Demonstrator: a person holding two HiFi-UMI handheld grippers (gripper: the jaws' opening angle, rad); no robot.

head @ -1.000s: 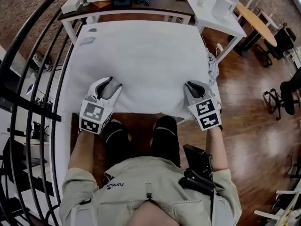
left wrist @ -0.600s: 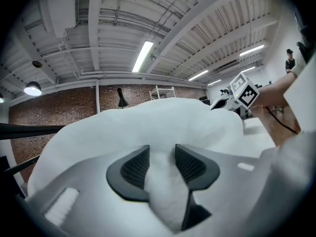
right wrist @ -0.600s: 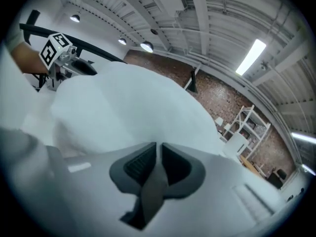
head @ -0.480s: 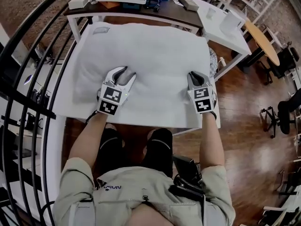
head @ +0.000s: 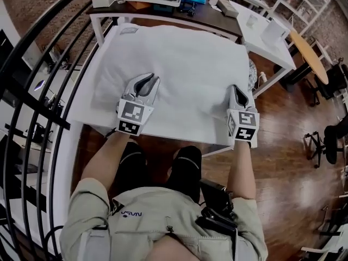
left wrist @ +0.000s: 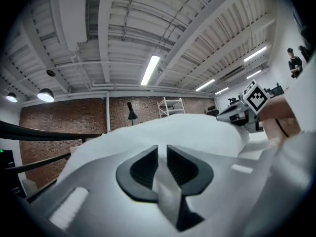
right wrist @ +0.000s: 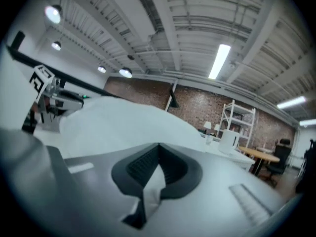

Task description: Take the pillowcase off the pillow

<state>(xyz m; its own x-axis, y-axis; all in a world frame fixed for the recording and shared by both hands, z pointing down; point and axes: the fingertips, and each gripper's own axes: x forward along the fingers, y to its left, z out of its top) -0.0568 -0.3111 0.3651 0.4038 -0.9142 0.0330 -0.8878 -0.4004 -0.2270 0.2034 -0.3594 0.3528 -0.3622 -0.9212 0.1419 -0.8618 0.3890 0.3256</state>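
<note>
A fold of the white pillowcase [head: 185, 58] is pinched between the narrow jaws of the left gripper [head: 149, 79], which have just been closing. Its edge is clamped by the shut right gripper [head: 237, 90], with the rest spread ahead of both.

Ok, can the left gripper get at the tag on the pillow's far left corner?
Probably not yet: the way to the tag looks free, but the left gripper has just been closing its jaws on the pillowcase and must let go first.
</note>
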